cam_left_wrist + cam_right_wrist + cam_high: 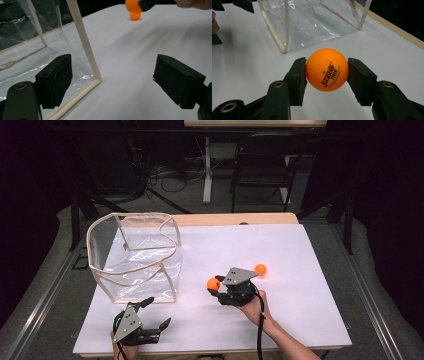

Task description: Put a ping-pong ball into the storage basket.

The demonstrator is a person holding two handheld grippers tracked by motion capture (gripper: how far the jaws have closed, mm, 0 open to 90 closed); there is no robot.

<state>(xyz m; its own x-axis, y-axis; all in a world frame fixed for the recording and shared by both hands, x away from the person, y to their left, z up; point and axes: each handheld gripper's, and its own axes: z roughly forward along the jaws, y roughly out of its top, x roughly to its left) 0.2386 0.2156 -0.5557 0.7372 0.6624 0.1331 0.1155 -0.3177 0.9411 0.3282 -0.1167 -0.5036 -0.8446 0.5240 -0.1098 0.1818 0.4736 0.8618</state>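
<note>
My right gripper (327,72) is shut on an orange ping-pong ball (327,69) with dark print, pinched between both pads a little above the white sheet; from above that ball (213,283) shows at the gripper's left tip (216,287). A second orange ball (260,269) lies on the sheet just right of that gripper. A clear plastic bag with cream edging (135,257) stands open at the left. My left gripper (157,312) rests near the table's front edge, open and empty, its jaws (112,80) spread before the bag's near corner (96,77).
The white sheet (300,310) covers the table. Past the far edge stand a dark folding chair (262,165), a white table leg (206,170) and cables on the floor. Metal rails run along both sides of the table.
</note>
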